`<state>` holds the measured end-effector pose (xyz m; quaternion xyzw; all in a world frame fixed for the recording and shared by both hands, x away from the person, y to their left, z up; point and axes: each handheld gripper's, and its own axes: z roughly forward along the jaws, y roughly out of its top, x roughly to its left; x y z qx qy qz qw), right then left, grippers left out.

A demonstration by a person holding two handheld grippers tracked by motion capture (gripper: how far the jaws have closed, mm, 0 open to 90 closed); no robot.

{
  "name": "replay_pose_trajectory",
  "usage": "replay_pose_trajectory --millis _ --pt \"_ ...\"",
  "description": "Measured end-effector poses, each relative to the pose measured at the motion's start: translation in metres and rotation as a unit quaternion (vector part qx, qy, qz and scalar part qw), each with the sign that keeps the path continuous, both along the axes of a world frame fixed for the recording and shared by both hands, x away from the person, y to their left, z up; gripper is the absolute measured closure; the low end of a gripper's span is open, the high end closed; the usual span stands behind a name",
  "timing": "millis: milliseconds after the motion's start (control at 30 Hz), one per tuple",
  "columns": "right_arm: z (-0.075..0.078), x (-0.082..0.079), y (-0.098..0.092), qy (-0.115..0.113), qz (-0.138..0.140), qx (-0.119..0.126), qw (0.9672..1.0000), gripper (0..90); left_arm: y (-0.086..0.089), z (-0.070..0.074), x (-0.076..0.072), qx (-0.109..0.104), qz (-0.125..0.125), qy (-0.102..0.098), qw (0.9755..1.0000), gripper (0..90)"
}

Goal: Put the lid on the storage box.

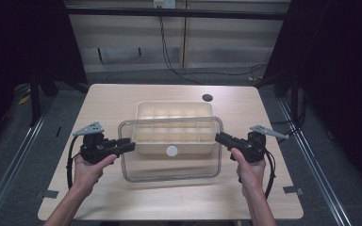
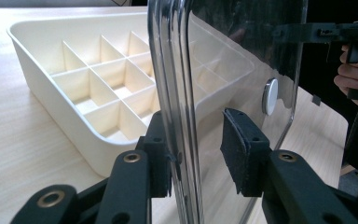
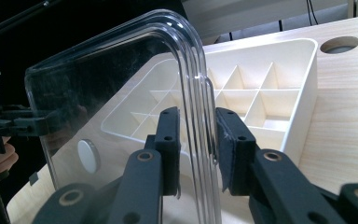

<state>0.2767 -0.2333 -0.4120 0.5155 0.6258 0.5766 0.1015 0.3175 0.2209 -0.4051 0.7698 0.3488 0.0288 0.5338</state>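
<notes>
High view: clear lid [image 1: 169, 167] is held above the divided tray [image 1: 174, 113], clamped at opposite edges by the left gripper [image 1: 128, 146] and right gripper [image 1: 219, 137]. Lid is lifted over the bench [image 1: 122, 202]; seating it on the tray appears to remain.

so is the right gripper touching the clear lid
Touching. The right gripper view shows the right gripper with both pads pressed on the rim of the clear lid.
</notes>
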Motion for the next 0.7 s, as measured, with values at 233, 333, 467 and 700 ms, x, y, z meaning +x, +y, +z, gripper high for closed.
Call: replay_pose_trajectory --millis 233,333,467,700 --pt "0.009 0.008 0.001 -0.008 -0.002 -0.001 1.0 71.8 -0.001 0.007 0.008 -0.002 0.013 -0.005 0.9999 62.6" --pt "0.01 0.011 0.002 -0.006 -0.002 0.0 1.0 71.8 -0.001 0.01 0.008 -0.004 0.015 -0.009 0.9998 63.0" --pt "0.009 0.014 0.001 -0.003 -0.003 0.003 1.0 71.6 -0.002 0.012 0.009 -0.005 0.013 -0.01 0.9998 63.5" --pt "0.015 0.019 -0.003 -0.008 -0.01 0.005 0.9999 71.5 -0.008 0.021 0.02 0.001 0.017 -0.022 0.9996 63.4"
